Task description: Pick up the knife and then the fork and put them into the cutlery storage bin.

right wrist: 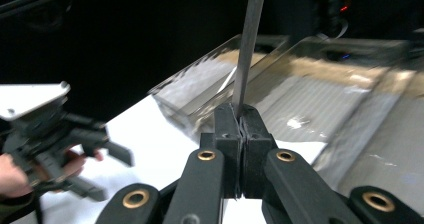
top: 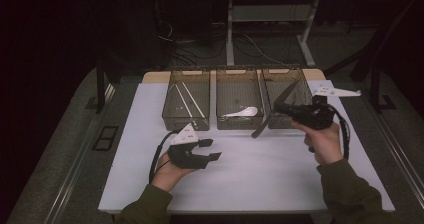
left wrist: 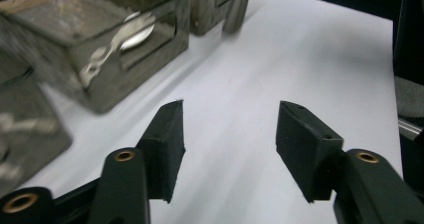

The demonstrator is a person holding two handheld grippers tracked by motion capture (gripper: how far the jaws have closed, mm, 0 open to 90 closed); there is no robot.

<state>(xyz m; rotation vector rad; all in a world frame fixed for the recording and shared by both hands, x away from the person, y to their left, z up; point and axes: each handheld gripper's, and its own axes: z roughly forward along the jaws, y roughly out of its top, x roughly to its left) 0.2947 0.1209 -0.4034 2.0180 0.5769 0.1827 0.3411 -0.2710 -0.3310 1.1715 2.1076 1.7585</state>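
Grey, thin and flat: judging the utensil (right wrist: 248, 49) to be stiff, light, slippery metal, likely to pivot if taken far from its middle. Gripping it on its flat faces, roughly mid-length, with the right gripper (right wrist: 241, 121) fingers (right wrist: 227, 129) pressed together on it. Hanging slantwise across the front wall of the right bin (top: 300, 76), lower end reaching over the worktop (top: 250, 174). Hovering the left gripper (left wrist: 230, 115) low over the worktop, fingers spread, pinching nothing. Giving the whole slant of the utensil from the high view, but the pinch itself from the right gripper view. Catching a white spoon (left wrist: 135, 31) through the middle bin (left wrist: 100, 84) wall from the left gripper view.
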